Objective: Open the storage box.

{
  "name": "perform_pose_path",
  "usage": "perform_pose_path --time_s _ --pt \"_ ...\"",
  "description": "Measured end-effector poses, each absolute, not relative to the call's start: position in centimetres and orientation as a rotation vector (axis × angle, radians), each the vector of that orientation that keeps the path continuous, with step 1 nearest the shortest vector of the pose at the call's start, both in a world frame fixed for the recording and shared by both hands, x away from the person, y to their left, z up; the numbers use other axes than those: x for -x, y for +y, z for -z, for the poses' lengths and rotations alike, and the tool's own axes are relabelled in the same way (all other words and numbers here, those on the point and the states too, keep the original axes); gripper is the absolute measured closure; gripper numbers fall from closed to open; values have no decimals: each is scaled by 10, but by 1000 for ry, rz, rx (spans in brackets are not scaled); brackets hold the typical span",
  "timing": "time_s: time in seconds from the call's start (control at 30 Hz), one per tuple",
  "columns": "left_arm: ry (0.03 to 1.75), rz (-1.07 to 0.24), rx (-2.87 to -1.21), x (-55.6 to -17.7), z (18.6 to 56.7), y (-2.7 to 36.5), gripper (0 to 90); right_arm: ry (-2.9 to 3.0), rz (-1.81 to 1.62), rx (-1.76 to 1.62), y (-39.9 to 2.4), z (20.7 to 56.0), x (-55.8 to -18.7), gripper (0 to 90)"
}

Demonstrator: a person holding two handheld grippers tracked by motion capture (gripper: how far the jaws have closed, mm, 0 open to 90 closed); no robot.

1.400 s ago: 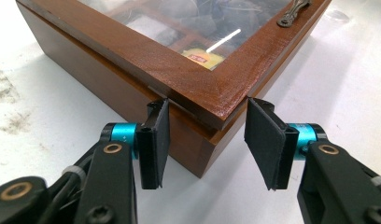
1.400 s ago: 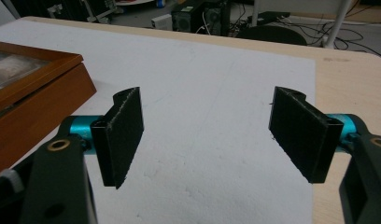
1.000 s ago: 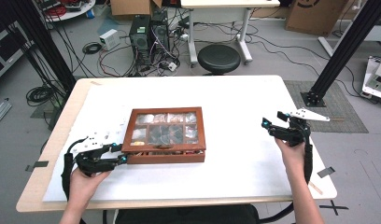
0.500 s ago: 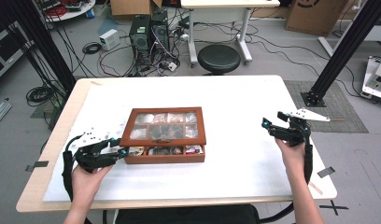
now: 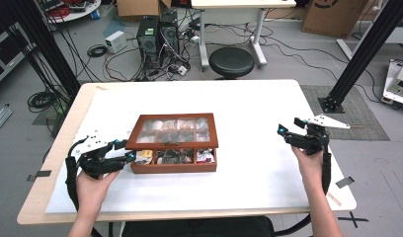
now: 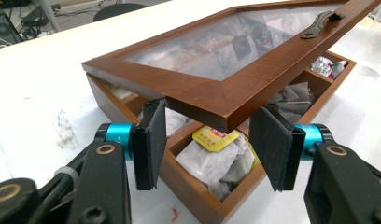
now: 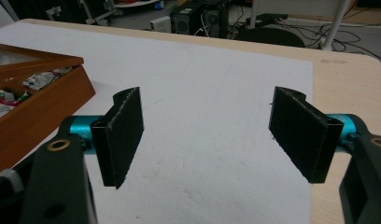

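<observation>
The box [image 5: 174, 144] sits near the middle of the table [image 5: 268, 98], a little to my left side, on the white sheet. It is a flat brown wooden case with a glass-paned lid [image 6: 235, 51] and a dark metal handle [image 6: 321, 22] on the lid's front rail. I judge the opening as just begun: the lid is raised at the front, tilted over the tray, with a gap through which the front compartments show. Tea bags [image 6: 212, 156] lie in them, pale paper sachets, one with a yellow label, and some foil-wrapped ones farther along. The lid is far from fully back; most of the swing is left to do.

My left gripper [image 6: 207, 140] is at the box's near left corner, jaws wide apart, one on each side of the lid's corner, which juts out between them. I can't tell whether a pad touches the wood or the lid is propped from below.

My right gripper [image 7: 212, 135] hangs well apart from the box, over bare sheet at the right side of the table, jaws wide and holding nothing.
</observation>
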State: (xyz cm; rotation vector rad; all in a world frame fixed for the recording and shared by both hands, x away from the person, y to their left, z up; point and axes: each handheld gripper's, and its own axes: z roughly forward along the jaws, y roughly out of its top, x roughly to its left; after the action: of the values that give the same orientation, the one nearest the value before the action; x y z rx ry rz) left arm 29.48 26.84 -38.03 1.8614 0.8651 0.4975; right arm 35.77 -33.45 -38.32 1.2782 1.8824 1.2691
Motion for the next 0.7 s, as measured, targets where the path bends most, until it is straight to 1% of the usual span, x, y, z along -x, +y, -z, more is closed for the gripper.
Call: perform_pose_path --time_s 0.47,0.7 --pt "841 -537 -1855 -300 363 266 464 1881 -1272 -1279 -333 383 -358 269" --pt "850 -545 -1826 -305 355 265 459 1885 -1271 -1279 -332 383 -358 269"
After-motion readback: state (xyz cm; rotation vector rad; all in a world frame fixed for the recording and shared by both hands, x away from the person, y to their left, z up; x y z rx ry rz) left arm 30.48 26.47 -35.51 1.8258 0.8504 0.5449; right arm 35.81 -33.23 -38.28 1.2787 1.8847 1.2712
